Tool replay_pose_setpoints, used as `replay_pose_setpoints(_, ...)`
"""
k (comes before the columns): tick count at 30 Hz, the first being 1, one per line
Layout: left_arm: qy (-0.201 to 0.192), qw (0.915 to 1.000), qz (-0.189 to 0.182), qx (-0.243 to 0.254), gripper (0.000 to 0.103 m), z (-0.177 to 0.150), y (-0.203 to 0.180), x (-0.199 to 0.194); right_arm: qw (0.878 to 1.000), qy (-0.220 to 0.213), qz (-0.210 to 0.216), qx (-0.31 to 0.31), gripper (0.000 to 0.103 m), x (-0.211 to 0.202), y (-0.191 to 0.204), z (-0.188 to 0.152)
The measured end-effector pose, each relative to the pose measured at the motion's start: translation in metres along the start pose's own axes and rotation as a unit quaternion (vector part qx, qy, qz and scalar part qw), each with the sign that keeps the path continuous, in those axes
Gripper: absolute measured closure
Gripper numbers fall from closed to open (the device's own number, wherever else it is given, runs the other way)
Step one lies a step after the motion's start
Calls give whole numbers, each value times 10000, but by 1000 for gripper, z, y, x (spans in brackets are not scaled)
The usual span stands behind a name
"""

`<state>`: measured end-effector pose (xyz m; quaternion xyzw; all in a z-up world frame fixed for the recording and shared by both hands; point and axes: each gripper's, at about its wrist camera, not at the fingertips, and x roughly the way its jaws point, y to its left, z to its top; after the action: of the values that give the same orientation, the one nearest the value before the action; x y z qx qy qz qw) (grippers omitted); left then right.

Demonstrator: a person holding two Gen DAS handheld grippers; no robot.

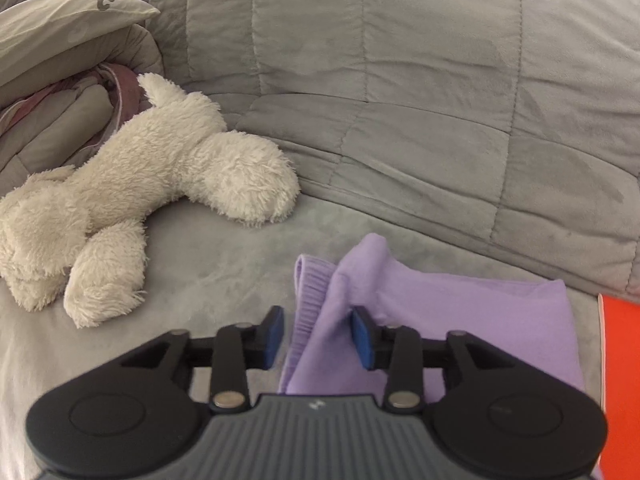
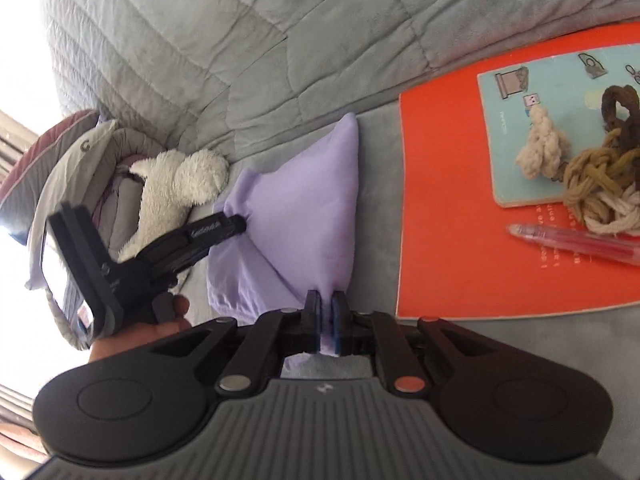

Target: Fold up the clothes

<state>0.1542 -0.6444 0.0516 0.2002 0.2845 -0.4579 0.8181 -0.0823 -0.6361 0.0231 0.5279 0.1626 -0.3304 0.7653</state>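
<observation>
On the bed, both claws (image 2: 326, 304) pinch the lilac garment (image 2: 304, 208).

Orange book (image 1: 622, 380) cut by right edge

a home bedroom. a grey quilted bed (image 1: 400, 80) lies ahead of the jaws. left of them, stacked pillows (image 1: 68, 20) and a white plush toy (image 1: 160, 160).

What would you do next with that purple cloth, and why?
Probably close the left gripper first. Its blue pads stand apart with the purple cloth lying between them, so it looks open, while the right gripper is already pinched on another part of the cloth. With both holding, the cloth could be lifted and folded on the grey bedspread.
</observation>
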Motion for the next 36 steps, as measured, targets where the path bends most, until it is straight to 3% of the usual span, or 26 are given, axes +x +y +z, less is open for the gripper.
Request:
replay_pose_setpoints(2, -77, 9994, 63, -339, 40, 0, 11, -4, 9992, 36, 6, 388, 87, 0, -15, 7)
replay_pose_setpoints(4, -153, 9975, 126, -677, 36, 0, 21, -9, 9967, 19, 91, 810, 72, 0, -30, 13)
replay_pose_setpoints(6, -245, 9931, 109, -1139, 36, -4, 33, -15, 9942, -88, 215, 1052, 72, -2, -39, 18)
replay_pose_setpoints(10, -164, 9738, -113, -2265, 36, -33, 50, -35, 9970, -183, 249, 716, 71, -1, -34, 24)
replay_pose_setpoints(13, -341, 9599, -321, -2764, 32, -60, 55, -52, 9979, -12, 292, 571, 71, 11, -33, 24)
replay_pose_setpoints(16, -306, 9456, -339, -3222, 26, -70, 58, -45, 9982, -256, 412, 338, 71, 18, -30, 22)
replay_pose_setpoints(18, -237, 9458, -207, -3233, 26, -69, 51, -35, 9980, -417, 464, -60, 73, 25, -25, 23)
replay_pose_setpoints(19, -268, 9507, -154, -3086, 27, -68, 44, -32, 9976, -467, 453, -244, 75, 30, -23, 24)
replay_pose_setpoints(20, -297, 9554, -113, -2937, 36, -66, 37, -29, 9968, -515, 440, -427, 76, 35, -21, 26)
replay_pose_setpoints(22, -242, 9596, -175, -2799, 71, -63, 28, -21, 9947, -551, 397, -766, 90, 43, -17, 28)
replay_pose_setpoints(25, -286, 9527, -223, -3017, 84, -58, 36, -16, 9924, -620, 424, -978, 93, 43, -16, 26)
replay_pose_setpoints(27, -282, 9494, -338, -3109, 87, -52, 44, -16, 9900, -809, 427, -1072, 93, 36, -11, 26)
replay_pose_setpoints(32, -317, 9634, -416, -2631, 97, -37, 46, -23, 9831, -1266, 442, -1245, 93, 10, 10, 23)
replay_pose_setpoints(35, -31, 9673, -93, -2536, 96, -42, 50, -14, 9862, -635, -256, -1508, 92, 34, 14, 16)
replay_pose_setpoints(36, 23, 9687, 31, -2482, 96, -44, 52, -12, 9905, -567, -216, -1238, 93, 35, 7, 20)
